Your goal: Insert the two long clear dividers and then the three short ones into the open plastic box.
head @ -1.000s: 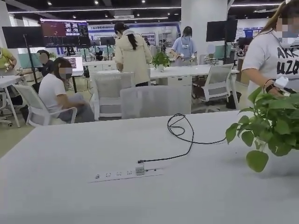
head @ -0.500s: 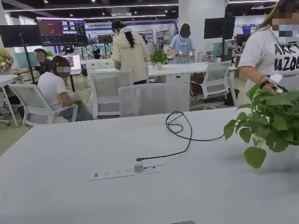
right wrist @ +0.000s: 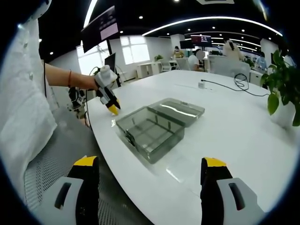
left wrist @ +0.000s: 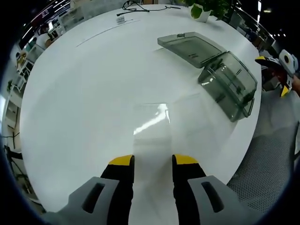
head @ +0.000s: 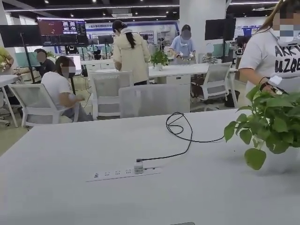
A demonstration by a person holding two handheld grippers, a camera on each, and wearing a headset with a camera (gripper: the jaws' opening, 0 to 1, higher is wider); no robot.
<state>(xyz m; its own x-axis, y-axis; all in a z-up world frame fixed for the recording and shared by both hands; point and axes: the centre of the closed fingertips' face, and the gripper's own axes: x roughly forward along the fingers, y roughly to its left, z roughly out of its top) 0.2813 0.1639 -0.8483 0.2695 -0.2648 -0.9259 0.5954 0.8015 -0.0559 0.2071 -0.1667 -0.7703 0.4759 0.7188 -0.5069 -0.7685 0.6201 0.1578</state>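
1. Smoky clear plastic makes up the one box (right wrist: pixel 150 133), which sits near the surface's (head: pixel 211 187) front edge, by the person, probably so both tools can reach it. It looks empty, so I judge that no insert is fitted yet.
2. Its one lid (right wrist: pixel 180 108) lies folded back flat on the side towards the middle of the surface, leaving the inside open from above.
3. Just beside the box along the same front edge, the dividers (left wrist: pixel 157 119) seem to lie flat as faint clear sheets with a glint. They are too see-through to count.
4. Of the two tools, the left hand-held gripper (left wrist: pixel 153 161) points at those sheets. Its jaws are a little apart with nothing between them, which suggests the first pick-up is next.
5. In its own view the right hand-held gripper (right wrist: pixel 150 162) faces the box from off the front edge, with its jaws spread wide and empty.
6. Farther out, one power strip (head: pixel 124 174) lies mid-surface with one plug in it. One black cable (head: pixel 180 133) loops from it towards the far edge.
7. One leafy plant (head: pixel 267 126) stands by the right edge, well apart from the box.
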